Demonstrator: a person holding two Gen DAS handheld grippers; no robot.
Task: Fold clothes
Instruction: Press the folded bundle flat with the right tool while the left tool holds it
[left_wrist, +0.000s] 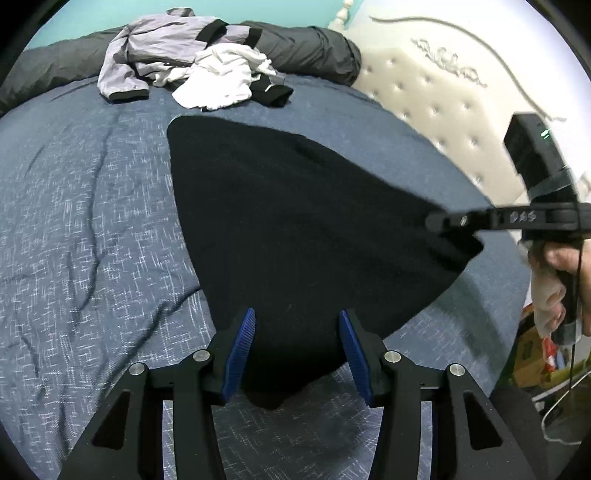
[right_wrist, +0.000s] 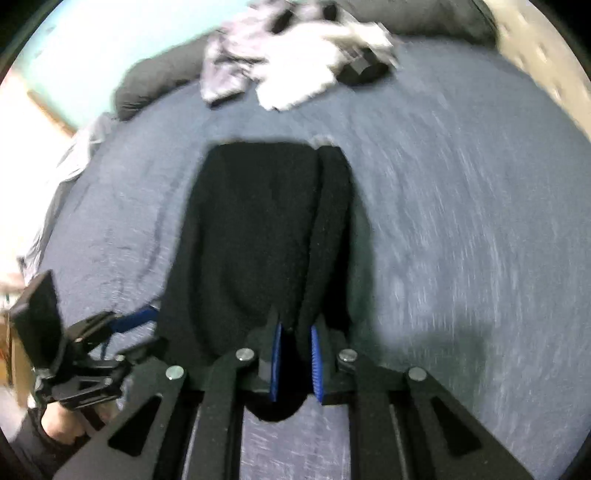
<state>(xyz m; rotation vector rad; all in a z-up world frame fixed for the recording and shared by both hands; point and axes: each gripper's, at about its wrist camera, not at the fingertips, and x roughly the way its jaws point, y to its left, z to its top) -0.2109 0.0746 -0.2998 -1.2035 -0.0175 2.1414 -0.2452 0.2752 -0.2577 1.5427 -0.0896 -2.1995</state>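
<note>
- My right gripper (right_wrist: 295, 363) is pinching the black garment (left_wrist: 295, 229) lying on the blue bedspread (left_wrist: 92, 221).
- My left gripper (left_wrist: 297, 354) is straddling its near edge, jaws apart.
- I am aiming to lift evenly, keeping edges aligned.

A bed (left_wrist: 92, 221) fills most of both views, covered by a blue spread flecked with white and creased in a few long wrinkles on its left side. Along its far edge lies a dark grey duvet (left_wrist: 306, 48), rolled into a long bolster. To the right stands a cream tufted headboard (left_wrist: 424, 92) with buttoned diamonds, a carved scroll ornament above them and a turned post at its corner. Behind the bed the wall (left_wrist: 258, 11) is turquoise. At the lower right, off the bed, are a yellow and green box (left_wrist: 532, 354) and a white wire hanger (left_wrist: 557, 413), partly hidden.
</note>
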